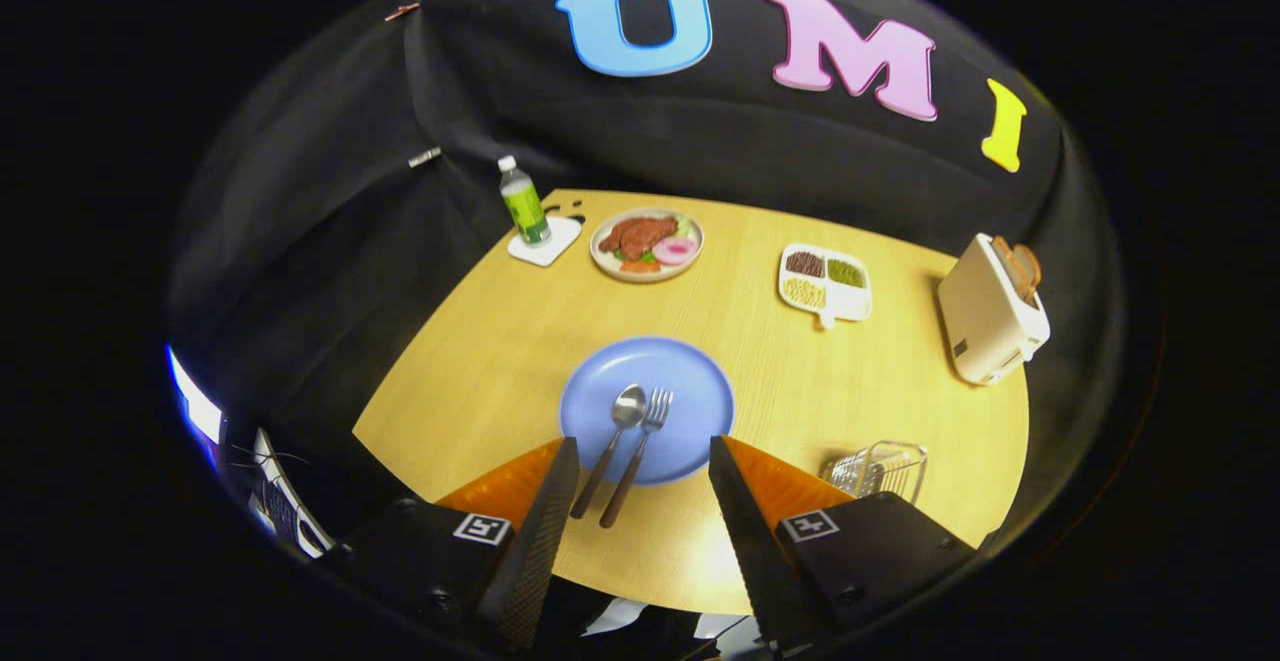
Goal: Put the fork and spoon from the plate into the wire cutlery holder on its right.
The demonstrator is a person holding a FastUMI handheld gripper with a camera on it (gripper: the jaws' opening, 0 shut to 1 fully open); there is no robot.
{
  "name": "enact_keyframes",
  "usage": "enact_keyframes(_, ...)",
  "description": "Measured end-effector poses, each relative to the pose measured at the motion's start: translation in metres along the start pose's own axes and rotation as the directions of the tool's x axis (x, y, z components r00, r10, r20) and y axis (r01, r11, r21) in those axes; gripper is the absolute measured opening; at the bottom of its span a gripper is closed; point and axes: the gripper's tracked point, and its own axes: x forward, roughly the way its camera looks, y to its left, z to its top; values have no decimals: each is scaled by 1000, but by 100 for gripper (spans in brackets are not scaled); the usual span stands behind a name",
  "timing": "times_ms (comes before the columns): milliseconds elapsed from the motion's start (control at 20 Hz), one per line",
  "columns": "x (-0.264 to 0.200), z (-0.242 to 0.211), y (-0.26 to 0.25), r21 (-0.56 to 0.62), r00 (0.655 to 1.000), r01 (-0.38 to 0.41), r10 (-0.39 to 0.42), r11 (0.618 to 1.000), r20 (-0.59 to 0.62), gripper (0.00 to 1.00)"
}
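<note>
Claw [640, 461] wide open, empty, above spoon [616, 436] and fork [640, 446] at frame centre; close handles risk double pickup.

One fork [648, 441], one spoon [618, 431], two plates [690, 381], one bottle [524, 203]

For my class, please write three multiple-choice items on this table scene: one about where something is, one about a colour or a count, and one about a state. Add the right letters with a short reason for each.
1. Where is the wire holder?
A. right of the blue plate
B. behind the toaster
C. on the plate

2. How many utensils lie on the plate?
A. one
B. two
C. four

3. How is the gripper?
A. shut on the fork
B. shut on the spoon
C. open, holding nothing

Answers:
1. A, it stands on the table to the plate's right.
2. B, one spoon and one fork.
3. C, its fingers are spread wide with both handles between them, untouched.
</note>
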Motion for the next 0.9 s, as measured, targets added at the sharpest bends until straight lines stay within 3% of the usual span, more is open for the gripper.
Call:
enact_keyframes(350, 94, -50, -9, 43, 981, 63, -54, 997, -185, 60)
enact_keyframes(850, 163, -84, -12, 4, 939, 135, -127, 991, -321, 61)
enact_keyframes(900, 167, -87, -12, 13, 936, 139, -127, 990, -327, 53)
